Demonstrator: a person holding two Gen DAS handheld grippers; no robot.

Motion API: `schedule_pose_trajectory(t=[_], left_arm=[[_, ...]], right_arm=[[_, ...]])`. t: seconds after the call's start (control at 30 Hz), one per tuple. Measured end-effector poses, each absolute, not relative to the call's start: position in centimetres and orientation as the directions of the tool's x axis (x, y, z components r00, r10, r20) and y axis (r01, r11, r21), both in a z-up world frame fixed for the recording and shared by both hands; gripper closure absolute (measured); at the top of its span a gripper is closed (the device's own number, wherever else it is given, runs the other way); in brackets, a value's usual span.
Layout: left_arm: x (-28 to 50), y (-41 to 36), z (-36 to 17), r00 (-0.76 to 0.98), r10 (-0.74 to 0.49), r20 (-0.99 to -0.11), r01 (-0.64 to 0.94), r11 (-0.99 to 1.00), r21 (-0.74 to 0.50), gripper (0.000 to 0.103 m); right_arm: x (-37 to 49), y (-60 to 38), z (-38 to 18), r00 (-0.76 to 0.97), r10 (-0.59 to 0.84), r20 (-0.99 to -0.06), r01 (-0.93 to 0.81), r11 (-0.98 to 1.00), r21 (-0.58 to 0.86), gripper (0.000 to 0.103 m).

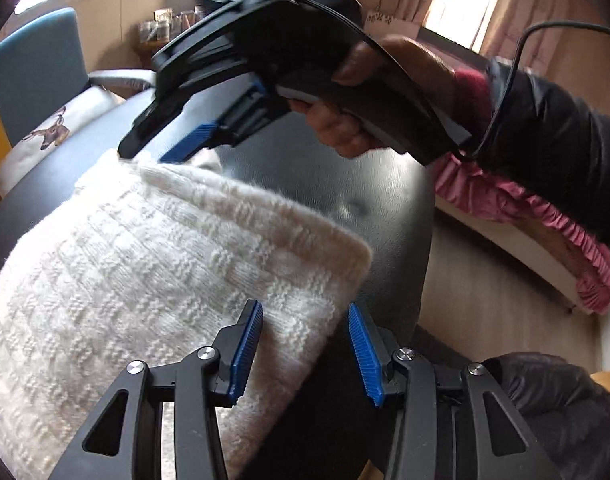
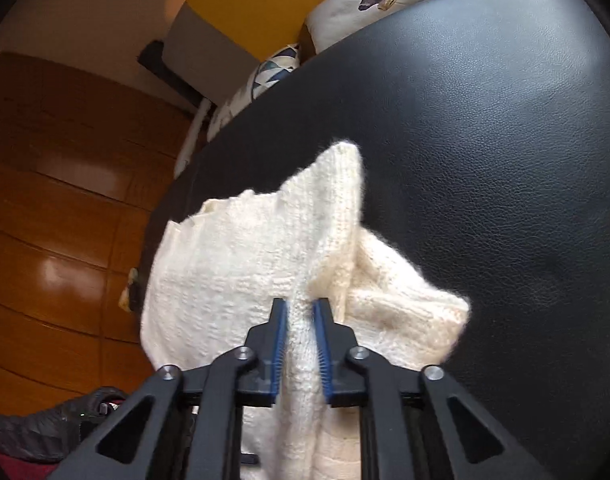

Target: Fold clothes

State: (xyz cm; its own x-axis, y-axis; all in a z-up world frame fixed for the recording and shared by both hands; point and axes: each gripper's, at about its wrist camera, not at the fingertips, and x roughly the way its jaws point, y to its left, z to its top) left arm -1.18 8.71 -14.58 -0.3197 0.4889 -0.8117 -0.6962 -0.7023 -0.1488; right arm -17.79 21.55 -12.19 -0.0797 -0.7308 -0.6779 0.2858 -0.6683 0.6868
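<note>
Right now the cream knitted sweater point(image 2: 241, 280) lies bunched on the black leather table point(image 2: 485, 140); the right gripper point(image 2: 301, 344) is clamped on a ridge of its knit; the left gripper point(image 1: 305, 352) hangs spread apart over its near corner, gripping nothing.

A black leather-look surface point(image 2: 485, 128) carries the work; its grain shows fine creases and a soft sheen under the window light. A cream knitted garment point(image 2: 233, 264) lies directly on it, toward the near left in the right wrist view, with one pointed corner reaching toward the far side and another fold spreading to the right. In the left wrist view the same knit point(image 1: 153, 264) covers the near left of the dark top point(image 1: 345, 184).
</note>
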Motion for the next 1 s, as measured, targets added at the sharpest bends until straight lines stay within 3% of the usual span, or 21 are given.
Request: schedule_pose_trajectory(t=[0.1, 0.17, 0.23, 0.3, 0.4, 0.47, 0.53, 0.57, 0.63, 0.83, 0.97, 1.0], left_arm=[[-1.2, 9.0, -15.2, -0.328, 0.469, -0.820, -0.700, -0.704, -0.123, 0.058], [-1.0, 9.0, -15.3, -0.342, 0.467, -0.815, -0.707, -0.699, -0.104, 0.091], [-1.0, 8.3, -14.5, -0.340, 0.502, -0.795, -0.701, -0.699, -0.142, 0.094], [-0.2, 7.6, -13.1, -0.368, 0.538, -0.758, -0.711, -0.689, -0.143, 0.094], [1.7, 6.6, -11.0, -0.386, 0.589, -0.710, -0.738, -0.659, -0.145, 0.094], [2.3, 6.9, -11.4, -0.350, 0.595, -0.724, -0.755, -0.636, -0.157, 0.094], [2.7, 8.0, -13.0, -0.318, 0.554, -0.769, -0.774, -0.620, -0.127, 0.094], [2.8, 8.6, -13.9, -0.309, 0.528, -0.791, -0.781, -0.615, -0.106, 0.094], [2.7, 9.0, -14.6, -0.286, 0.530, -0.798, -0.776, -0.617, -0.132, 0.092], [1.3, 6.7, -11.9, -0.275, 0.620, -0.735, -0.715, -0.643, -0.275, 0.087], [0.4, 7.2, -11.7, -0.256, 0.640, -0.724, -0.703, -0.638, -0.315, 0.082], [0.3, 7.7, -11.8, -0.248, 0.637, -0.730, -0.707, -0.634, -0.313, 0.079]], right_arm=[[-17.3, 21.2, -11.6, -0.098, -0.704, -0.703, 0.315, -0.692, 0.649, 0.095], [-16.4, 21.4, -9.8, -0.131, -0.716, -0.686, 0.355, -0.680, 0.642, 0.096], [-15.4, 21.5, -8.0, -0.164, -0.727, -0.667, 0.393, -0.668, 0.632, 0.098], [-14.5, 21.8, -6.6, -0.192, -0.735, -0.651, 0.422, -0.660, 0.621, 0.098], [-13.8, 22.8, -8.9, -0.186, -0.690, -0.699, 0.356, -0.711, 0.607, 0.098], [-13.9, 23.5, -11.4, -0.167, -0.662, -0.730, 0.286, -0.741, 0.607, 0.098], [-14.0, 24.5, -12.7, -0.177, -0.692, -0.700, 0.200, -0.722, 0.663, 0.097], [-14.0, 25.4, -13.1, -0.181, -0.735, -0.654, 0.153, -0.677, 0.720, 0.095], [-13.9, 26.8, -13.0, -0.228, -0.763, -0.604, 0.112, -0.637, 0.763, 0.073], [-14.8, 27.9, -13.7, -0.236, -0.839, -0.489, 0.070, -0.517, 0.853, 0.072], [-15.8, 25.2, -15.0, -0.161, -0.834, -0.528, 0.060, -0.542, 0.838, 0.072], [-15.9, 24.4, -14.8, -0.156, -0.815, -0.558, 0.083, -0.574, 0.815, 0.077]])
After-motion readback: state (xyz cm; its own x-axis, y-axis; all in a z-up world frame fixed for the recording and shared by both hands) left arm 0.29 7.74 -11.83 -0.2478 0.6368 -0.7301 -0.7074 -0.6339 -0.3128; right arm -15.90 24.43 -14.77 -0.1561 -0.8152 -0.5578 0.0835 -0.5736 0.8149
